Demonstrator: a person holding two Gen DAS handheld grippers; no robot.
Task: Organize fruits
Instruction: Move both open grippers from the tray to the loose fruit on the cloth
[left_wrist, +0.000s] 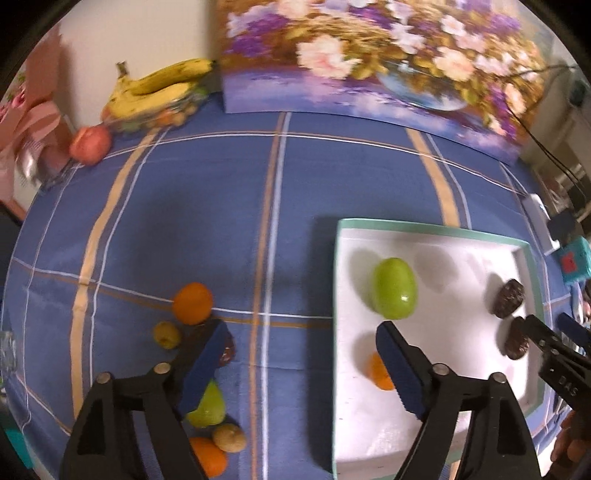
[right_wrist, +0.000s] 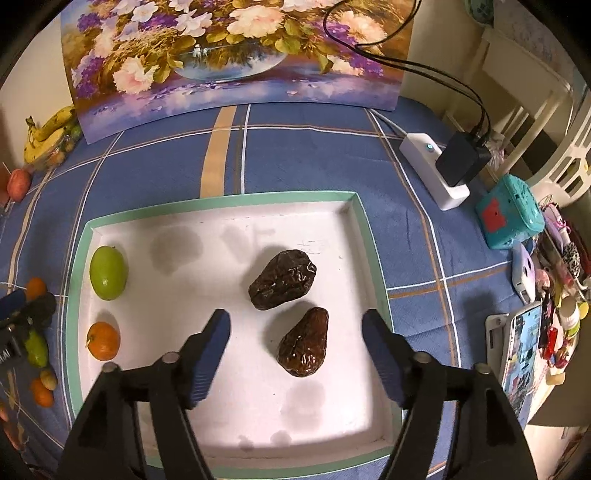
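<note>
A white tray with a green rim (right_wrist: 221, 201) (left_wrist: 424, 225) holds a green fruit (right_wrist: 108, 272) (left_wrist: 394, 288), a small orange (right_wrist: 103, 340) (left_wrist: 380, 371) and two dark brown dates (right_wrist: 282, 278) (right_wrist: 304, 341). My right gripper (right_wrist: 295, 325) is open and empty above the nearer date. My left gripper (left_wrist: 301, 338) is open and empty, over the tray's left edge. On the cloth to the tray's left lie an orange (left_wrist: 192, 302), a small yellow fruit (left_wrist: 167, 334), a green pear (left_wrist: 208, 406), a brownish fruit (left_wrist: 229, 437), another orange (left_wrist: 208, 456) and a dark date (left_wrist: 225, 352) partly hidden by my finger.
A flower painting (right_wrist: 236, 51) leans at the table's back. Bananas (left_wrist: 159, 86) in a bowl and a red apple (left_wrist: 90, 144) stand at the back left. A white power strip with a black adapter (right_wrist: 439, 170), a teal box (right_wrist: 509, 216) and clutter line the right edge.
</note>
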